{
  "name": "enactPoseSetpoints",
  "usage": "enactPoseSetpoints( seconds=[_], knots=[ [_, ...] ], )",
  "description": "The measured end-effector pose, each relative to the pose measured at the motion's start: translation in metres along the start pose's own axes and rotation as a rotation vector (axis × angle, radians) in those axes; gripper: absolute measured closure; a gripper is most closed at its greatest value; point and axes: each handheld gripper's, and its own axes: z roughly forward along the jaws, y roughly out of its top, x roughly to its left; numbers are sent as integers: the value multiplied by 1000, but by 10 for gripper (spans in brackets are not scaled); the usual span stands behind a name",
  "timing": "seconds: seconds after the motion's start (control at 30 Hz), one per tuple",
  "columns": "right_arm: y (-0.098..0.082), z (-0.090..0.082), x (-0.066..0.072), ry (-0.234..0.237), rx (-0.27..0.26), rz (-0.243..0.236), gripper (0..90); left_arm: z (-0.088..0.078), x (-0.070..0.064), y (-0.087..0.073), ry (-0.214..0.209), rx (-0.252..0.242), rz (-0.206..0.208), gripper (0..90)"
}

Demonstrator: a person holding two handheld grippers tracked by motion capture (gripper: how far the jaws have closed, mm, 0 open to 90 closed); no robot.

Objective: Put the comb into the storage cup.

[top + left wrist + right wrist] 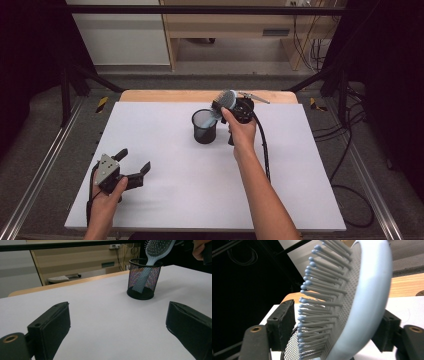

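- Left gripper (134, 167): jaws wide apart, empty, resting near the table's (165, 200) front-left edge; bare surface ahead.
- Right gripper (223, 105): jaws parted astride the hairbrush (227, 100) head, left pad off the bristles.
- Hairbrush handle stands in the mesh cup (204, 127), mid-table, toward the far edge.

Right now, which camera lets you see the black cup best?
The left gripper view: the whole mesh cup stands clear, with the brush handle inside. The high view shows the mesh cup small, from above. The right gripper view shows a bit of its rim behind the hairbrush.

Grey floor (40, 120), wooden cabinet (225, 25)
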Motion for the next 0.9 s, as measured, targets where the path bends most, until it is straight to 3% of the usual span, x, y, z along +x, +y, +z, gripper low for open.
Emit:
enactPoseSetpoints(
  seconds=[0.43,0.9],
  knots=[
    [0,1,1,-2,25,9,125,0,0,0,1,0,-2,57],
    [2,-2,3,0,24,1,82,1,1,0,2,0,-2,57]
  ],
)
